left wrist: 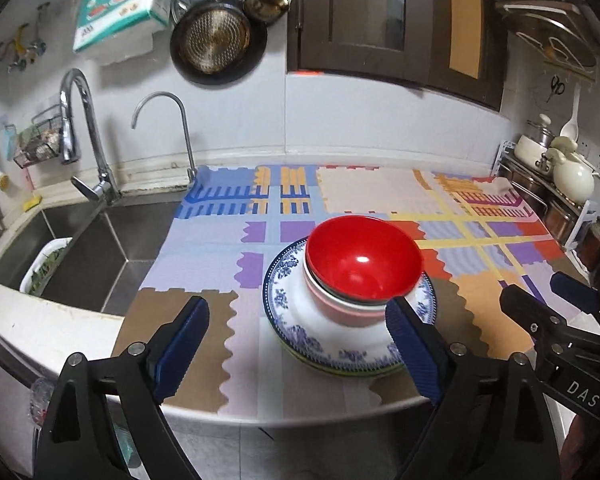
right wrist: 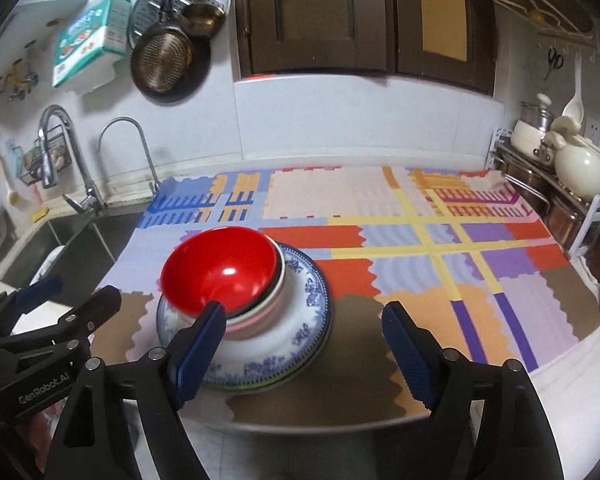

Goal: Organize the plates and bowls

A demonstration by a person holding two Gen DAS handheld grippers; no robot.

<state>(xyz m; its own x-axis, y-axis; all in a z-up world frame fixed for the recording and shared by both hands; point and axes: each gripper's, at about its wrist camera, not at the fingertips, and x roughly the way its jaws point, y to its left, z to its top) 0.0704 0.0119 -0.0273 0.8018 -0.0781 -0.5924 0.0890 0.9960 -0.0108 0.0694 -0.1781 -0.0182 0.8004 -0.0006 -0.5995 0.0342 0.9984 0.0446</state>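
A red bowl (left wrist: 362, 254) (right wrist: 222, 266) tops a nest of pink and white bowls (left wrist: 346, 312) (right wrist: 252, 320), standing on a stack of plates whose top one is blue-and-white (left wrist: 296, 320) (right wrist: 300, 320), near the counter's front edge. My left gripper (left wrist: 296, 354) is open in front of the stack, slightly to its left, with nothing between its blue pads (left wrist: 180, 350). My right gripper (right wrist: 304, 356) is open in front of the stack's right side, also holding nothing. Each gripper shows at the edge of the other's view, the right gripper (left wrist: 548, 296) and the left gripper (right wrist: 72, 286).
A patchwork mat (left wrist: 380, 196) (right wrist: 380, 216) covers the counter. A steel sink (left wrist: 100, 248) with two faucets (left wrist: 88, 136) lies to the left. A rack with pots and a cream kettle (right wrist: 576, 164) stands at the right. Pans (left wrist: 216, 36) hang on the wall; dark cabinets (right wrist: 340, 16) hang above.
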